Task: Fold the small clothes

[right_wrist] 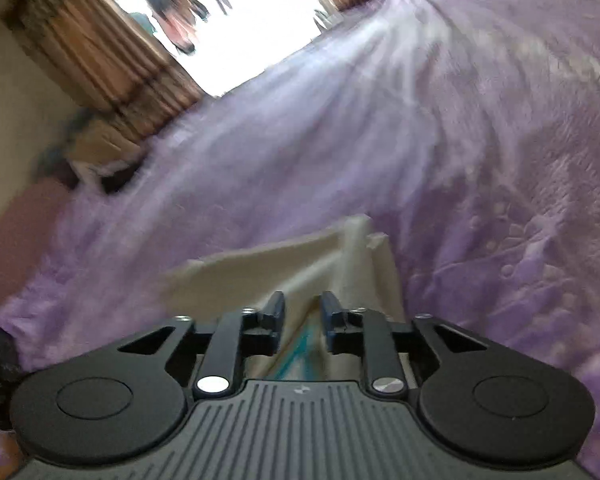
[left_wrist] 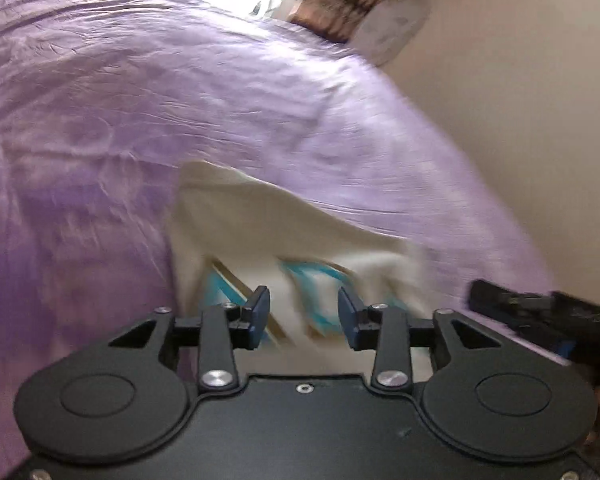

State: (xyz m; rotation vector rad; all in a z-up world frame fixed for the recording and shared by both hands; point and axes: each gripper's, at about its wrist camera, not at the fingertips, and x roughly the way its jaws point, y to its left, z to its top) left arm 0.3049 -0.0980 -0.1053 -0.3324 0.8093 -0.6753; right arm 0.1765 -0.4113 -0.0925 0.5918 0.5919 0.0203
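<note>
Left wrist view: a small cream garment lies on the purple bedspread, with both grippers over its near edge.

Seen from beside the bed, the cloth is pale cream, folded into a rough wedge with one corner pointing up the bedspread, and a teal and tan print shows on the part nearest the grippers. The left gripper has its jaws standing apart above the printed area, with nothing pinched between them. From the right wrist view, the right gripper also has its jaws parted, a raised crease of the garment running up between them without either pad pressing on it. Motion blur smears the garment's edges. Brown striped curtains hang beyond the bedspread's far end.
</note>
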